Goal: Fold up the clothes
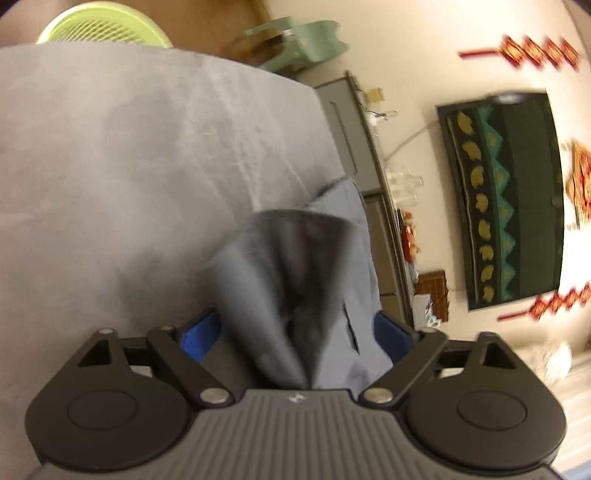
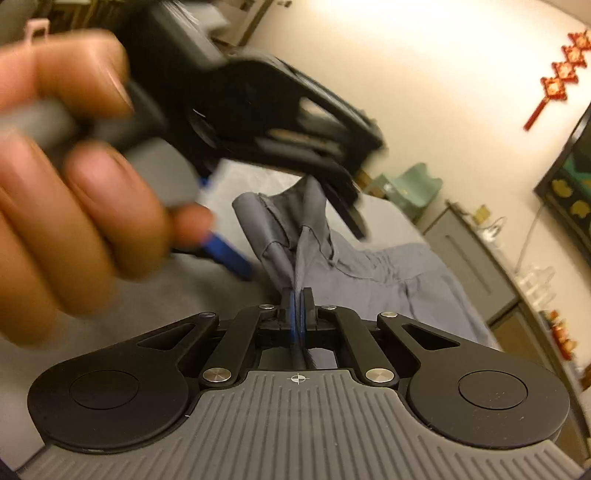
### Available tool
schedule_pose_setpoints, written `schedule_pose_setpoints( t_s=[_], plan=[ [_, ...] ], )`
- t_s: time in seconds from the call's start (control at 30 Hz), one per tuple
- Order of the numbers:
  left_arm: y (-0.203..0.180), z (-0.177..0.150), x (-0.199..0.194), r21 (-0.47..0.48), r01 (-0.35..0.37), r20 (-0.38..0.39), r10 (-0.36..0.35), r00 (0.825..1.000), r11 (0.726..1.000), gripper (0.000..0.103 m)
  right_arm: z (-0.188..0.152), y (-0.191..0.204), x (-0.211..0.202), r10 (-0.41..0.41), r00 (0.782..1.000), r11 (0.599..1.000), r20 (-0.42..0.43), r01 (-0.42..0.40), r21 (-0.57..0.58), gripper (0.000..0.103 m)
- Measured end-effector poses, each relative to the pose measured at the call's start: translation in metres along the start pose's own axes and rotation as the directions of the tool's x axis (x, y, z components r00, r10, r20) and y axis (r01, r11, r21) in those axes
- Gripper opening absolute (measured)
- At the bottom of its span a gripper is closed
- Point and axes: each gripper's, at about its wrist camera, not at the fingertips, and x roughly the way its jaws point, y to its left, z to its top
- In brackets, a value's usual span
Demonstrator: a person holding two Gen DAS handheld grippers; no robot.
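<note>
right gripper (image 2: 297, 295) jaws together, clamped on a bunched fold of the grey garment (image 2: 373, 273); left gripper (image 1: 295, 332) jaws spread wide apart, blue pads (image 1: 201, 334) either side of a blurred cone of the same cloth, not pinching it; rest of garment lies rumpled on the grey surface (image 1: 129, 155); a hand (image 2: 74, 184) grips the left gripper's handle in the right wrist view, blurred; green basket (image 1: 99, 26) at the far edge.
</note>
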Motion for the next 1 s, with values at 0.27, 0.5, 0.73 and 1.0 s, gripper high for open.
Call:
schedule_pose_setpoints(
  t_s=[0.27,0.5,0.73,1.0],
  plan=[
    [-0.039,-0.028,-0.023,0.248,-0.176,0.12,0.15,0.981,0.953,0.014,-0.011,-0.114,-0.043,0.148,0.988,0.921,0.046,-0.154,0.357,0.043],
    [-0.123,-0.121,-0.024,0.671,-0.346,0.315,0.171,0.934,0.656,0.014,0.014,-0.232,0.024,0.141,0.976,0.834,-0.167,-0.026,0.552,0.089],
    [-0.153,-0.178,0.004,0.809,-0.377,0.344,0.156,0.926,0.451,0.014,0.089,-0.22,0.122,0.292,0.886,0.888,-0.359,-0.112,0.446,0.095],
    [-0.156,-0.186,0.004,0.827,-0.38,0.344,0.162,0.925,0.414,0.014,0.092,-0.156,0.2,0.159,0.772,0.984,-0.616,-0.074,0.162,0.027]
  ],
)
